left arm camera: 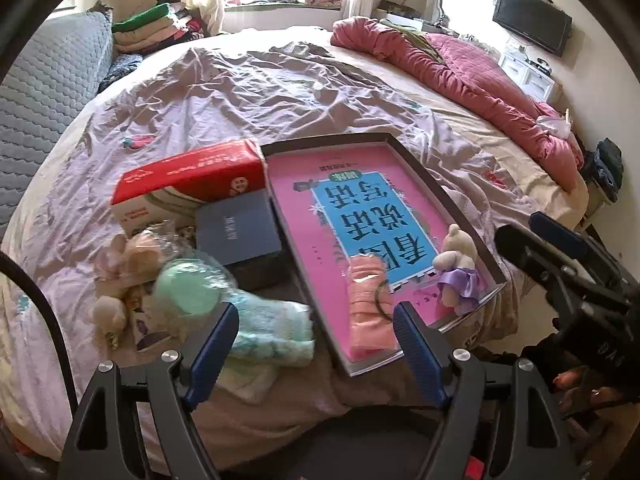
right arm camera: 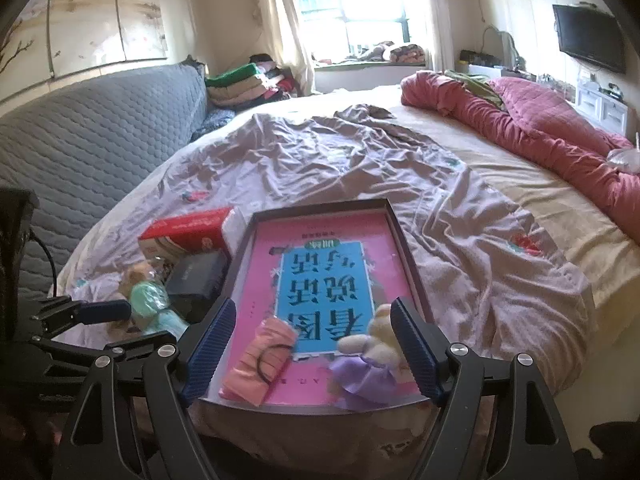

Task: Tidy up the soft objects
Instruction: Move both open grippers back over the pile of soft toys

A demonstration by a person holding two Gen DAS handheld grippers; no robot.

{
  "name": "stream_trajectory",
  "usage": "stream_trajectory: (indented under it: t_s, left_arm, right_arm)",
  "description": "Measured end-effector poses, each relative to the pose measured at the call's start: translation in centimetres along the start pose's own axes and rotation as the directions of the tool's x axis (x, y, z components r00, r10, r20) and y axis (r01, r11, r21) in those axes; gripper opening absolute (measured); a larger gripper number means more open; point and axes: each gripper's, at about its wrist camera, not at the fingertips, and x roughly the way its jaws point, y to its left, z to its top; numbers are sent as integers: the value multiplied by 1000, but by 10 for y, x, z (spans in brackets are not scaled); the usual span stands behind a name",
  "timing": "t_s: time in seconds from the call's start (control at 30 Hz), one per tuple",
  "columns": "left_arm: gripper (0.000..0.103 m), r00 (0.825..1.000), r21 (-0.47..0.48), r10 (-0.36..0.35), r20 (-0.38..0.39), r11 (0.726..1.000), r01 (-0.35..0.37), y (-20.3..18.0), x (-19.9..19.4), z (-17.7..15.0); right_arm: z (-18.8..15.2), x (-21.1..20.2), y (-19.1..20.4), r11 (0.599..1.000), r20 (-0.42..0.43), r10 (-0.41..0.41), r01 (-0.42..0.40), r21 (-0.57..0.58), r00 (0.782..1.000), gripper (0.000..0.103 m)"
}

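A shallow dark-rimmed tray point(left arm camera: 404, 148) point(right arm camera: 394, 220) lined with a pink and blue printed sheet lies on the bed. In its near end lie a folded salmon-pink cloth point(left arm camera: 370, 308) point(right arm camera: 262, 364) with a black hair tie on it, and a small cream plush bear in a purple skirt point(left arm camera: 458, 270) point(right arm camera: 372, 356). Left of the tray rest a mint-green plush toy point(left arm camera: 248, 320) point(right arm camera: 150, 300) and beige plush toys in clear wrap point(left arm camera: 128, 272). My left gripper point(left arm camera: 316, 350) hangs open above the green plush and the tray's near corner. My right gripper point(right arm camera: 312, 346) hangs open over the cloth and the bear, touching neither.
A red and white box point(left arm camera: 188, 180) point(right arm camera: 188, 232) and a dark grey box point(left arm camera: 238, 228) point(right arm camera: 196, 280) lie left of the tray. The bed has a rumpled mauve sheet point(left arm camera: 260, 88); a rolled red quilt point(left arm camera: 472, 76) point(right arm camera: 520, 128) along its right side, a grey quilted headboard point(right arm camera: 92, 140) on the left.
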Motion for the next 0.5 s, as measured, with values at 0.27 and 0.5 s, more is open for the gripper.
stream_trajectory:
  t_s: [0.27, 0.5]
  left_arm:
    - [79, 999, -30, 30, 19, 999, -29, 24, -22, -4]
    - [79, 996, -68, 77, 36, 995, -74, 53, -42, -4]
  right_arm:
    - [8, -13, 19, 1000, 13, -11, 11, -24, 1000, 81]
    - [17, -20, 46, 998, 20, 12, -11, -63, 1000, 81]
